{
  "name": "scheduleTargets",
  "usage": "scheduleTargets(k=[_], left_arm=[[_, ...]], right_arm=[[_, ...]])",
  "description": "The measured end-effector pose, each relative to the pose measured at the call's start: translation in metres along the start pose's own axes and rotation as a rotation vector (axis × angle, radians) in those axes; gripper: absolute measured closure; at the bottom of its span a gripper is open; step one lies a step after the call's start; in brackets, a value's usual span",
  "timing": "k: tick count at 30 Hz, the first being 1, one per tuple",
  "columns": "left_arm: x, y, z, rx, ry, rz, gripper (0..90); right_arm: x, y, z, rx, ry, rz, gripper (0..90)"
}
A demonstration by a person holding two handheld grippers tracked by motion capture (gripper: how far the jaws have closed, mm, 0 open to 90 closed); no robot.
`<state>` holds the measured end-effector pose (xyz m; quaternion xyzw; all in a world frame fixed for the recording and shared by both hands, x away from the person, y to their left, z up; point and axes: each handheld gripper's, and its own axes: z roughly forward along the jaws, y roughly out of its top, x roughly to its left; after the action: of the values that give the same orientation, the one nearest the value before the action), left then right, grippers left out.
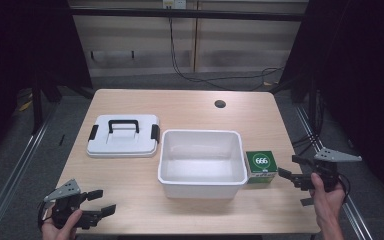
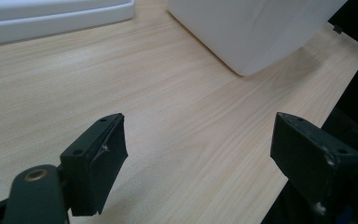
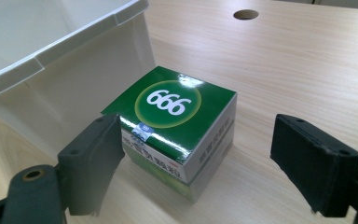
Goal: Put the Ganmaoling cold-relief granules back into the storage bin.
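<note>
— While the right gripper (image 1: 296, 173) sits this close, where exactly is the green "666" box (image 1: 261, 166)?

— Upright on the table (image 1: 190, 107), just beside the right wall of the open white plastic bin (image 1: 201, 162), near the table's right edge. In the right gripper view the box (image 3: 177, 126) lies just ahead of the jaws, one jaw near its lower left corner, the other well off to its right

— So the jaws aren't on it?

— No, they stand wide apart with nothing between them; the person's right hand (image 1: 325, 197) holds the gripper just right of the box

— And the left gripper (image 1: 100, 201)?

— Spread wide too, holding nothing, low at the table's front left corner, well apart from the bin

— Anything else?

— A white lid with a black handle (image 1: 123, 135) lies flat to the left of the bin, and a round cable hole (image 1: 220, 104) sits toward the far edge
</note>
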<state>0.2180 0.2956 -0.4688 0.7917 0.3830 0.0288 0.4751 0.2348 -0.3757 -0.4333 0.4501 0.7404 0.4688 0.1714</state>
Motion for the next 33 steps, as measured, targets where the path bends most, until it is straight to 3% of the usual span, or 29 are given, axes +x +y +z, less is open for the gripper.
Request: scheduleTargets(k=[6,11,17,21,27,31,32,33], left_arm=[[0.000,0.000,0.000,0.002,0.001,0.002,18.3],[-0.001,0.000,0.000,0.002,0.003,0.004,18.3],[0.000,0.000,0.000,0.001,0.003,0.001,18.3],[0.000,0.000,0.000,0.003,0.005,0.003,18.3],[0.000,0.000,0.001,0.006,0.009,-0.002,18.3],[0.000,0.000,0.001,0.006,0.009,-0.001,18.3],[0.000,0.000,0.001,0.005,0.008,-0.005,18.3],[0.000,0.000,0.001,0.006,0.012,-0.004,18.3]], right_arm=[[0.002,0.002,0.001,0.017,0.018,0.002,13.4],[0.005,0.009,0.000,0.020,0.044,-0.034,13.4],[0.007,0.023,-0.002,0.047,0.054,-0.126,13.4],[0.008,0.035,-0.001,0.051,0.057,-0.156,13.1],[0.015,0.051,0.004,0.150,0.095,-0.213,13.5],[0.019,0.058,0.010,0.183,0.102,-0.247,13.5],[0.020,0.060,0.013,0.192,0.100,-0.265,13.5],[0.023,0.066,0.021,0.243,0.101,-0.311,13.4]])
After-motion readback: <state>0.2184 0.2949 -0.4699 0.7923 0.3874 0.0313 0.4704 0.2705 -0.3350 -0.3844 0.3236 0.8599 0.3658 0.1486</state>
